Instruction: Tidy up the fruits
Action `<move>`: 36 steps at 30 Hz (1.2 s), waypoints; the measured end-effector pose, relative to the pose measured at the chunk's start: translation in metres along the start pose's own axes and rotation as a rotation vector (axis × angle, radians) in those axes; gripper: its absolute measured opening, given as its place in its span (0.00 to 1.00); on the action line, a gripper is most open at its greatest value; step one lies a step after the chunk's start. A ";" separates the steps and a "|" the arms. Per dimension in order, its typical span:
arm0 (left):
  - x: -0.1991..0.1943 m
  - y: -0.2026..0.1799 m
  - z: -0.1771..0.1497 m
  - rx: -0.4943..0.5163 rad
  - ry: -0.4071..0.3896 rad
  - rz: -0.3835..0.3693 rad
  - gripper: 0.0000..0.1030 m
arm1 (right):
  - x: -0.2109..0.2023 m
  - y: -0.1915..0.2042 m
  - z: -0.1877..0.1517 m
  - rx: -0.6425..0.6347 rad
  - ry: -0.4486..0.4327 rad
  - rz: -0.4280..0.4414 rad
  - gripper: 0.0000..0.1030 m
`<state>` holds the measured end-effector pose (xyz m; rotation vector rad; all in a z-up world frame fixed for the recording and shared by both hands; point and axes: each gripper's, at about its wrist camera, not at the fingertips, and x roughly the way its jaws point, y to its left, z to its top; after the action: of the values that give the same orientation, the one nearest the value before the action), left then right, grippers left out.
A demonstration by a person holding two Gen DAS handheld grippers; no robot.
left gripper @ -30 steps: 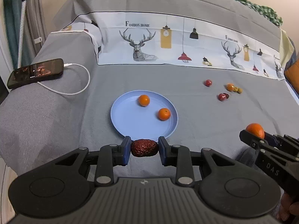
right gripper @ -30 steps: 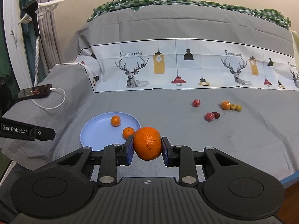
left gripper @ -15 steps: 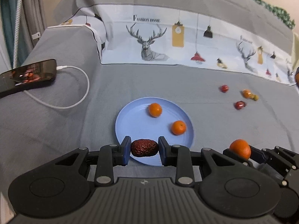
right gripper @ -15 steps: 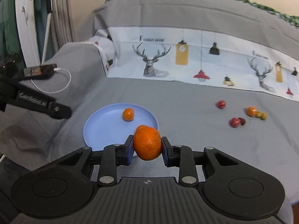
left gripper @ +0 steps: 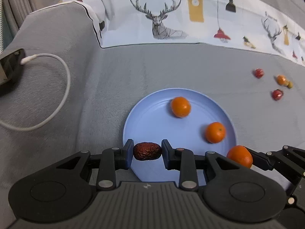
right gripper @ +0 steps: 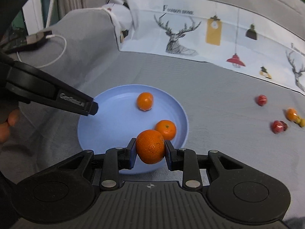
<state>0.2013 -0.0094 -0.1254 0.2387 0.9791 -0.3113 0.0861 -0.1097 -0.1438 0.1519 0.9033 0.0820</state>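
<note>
Left wrist view shows the left tool [left gripper: 147, 151] clamped on a wrinkled dark red date [left gripper: 147, 151], its pads pressing the fruit's two ends so it sits crosswise and cannot roll out. The date hangs over the near rim of the blue plate [left gripper: 152, 118], which rests on the grey bed cover [left gripper: 114, 72]. Two small oranges [left gripper: 180, 106] lie on the plate already, apart from each other, so the plate looks to be the collecting spot.

At the lower right of that view the right tool [left gripper: 239, 156] holds a third orange [left gripper: 239, 156] just beside the plate's edge. From the right wrist view the same right tool [right gripper: 150, 146] grips that orange [right gripper: 150, 146] across its middle, the pads snug on either side, poised above the plate's near portion and in front of one resting orange [right gripper: 165, 129]. Both fruits appear to be carried in together for release onto the plate.

Several loose fruits [right gripper: 277, 126] lie well apart to the right on the cover: red ones, a small orange one and a yellowish one. They are probably left to gather. A phone [left gripper: 9, 66] with its white cable [left gripper: 57, 106] lies at the far left, clear of the work.
</note>
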 end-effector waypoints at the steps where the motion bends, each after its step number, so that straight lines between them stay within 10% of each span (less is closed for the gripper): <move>1: 0.004 0.000 0.002 0.005 0.006 0.003 0.34 | 0.006 0.001 0.001 -0.010 0.005 0.004 0.30; 2: 0.009 0.000 0.004 0.010 0.012 0.010 0.35 | 0.011 0.002 0.002 -0.018 0.013 0.003 0.30; 6: 0.005 0.000 0.010 0.020 -0.033 0.050 0.99 | 0.030 0.003 0.009 -0.036 0.049 0.021 0.34; 10: -0.028 -0.004 -0.005 0.039 -0.069 0.049 1.00 | 0.014 0.003 0.016 -0.058 0.021 0.023 0.80; 13: -0.057 -0.008 -0.037 0.044 -0.074 0.070 1.00 | -0.015 0.002 0.007 -0.098 0.031 0.033 0.86; 20: -0.098 -0.014 -0.097 0.051 0.045 0.044 1.00 | -0.090 0.002 -0.041 -0.060 0.086 0.017 0.93; 36: -0.178 -0.060 -0.110 0.168 -0.147 0.068 1.00 | -0.195 -0.008 -0.063 -0.044 -0.194 -0.140 0.94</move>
<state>0.0015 -0.0015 -0.0380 0.3956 0.7989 -0.3445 -0.0839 -0.1380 -0.0324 0.0543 0.7154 -0.0430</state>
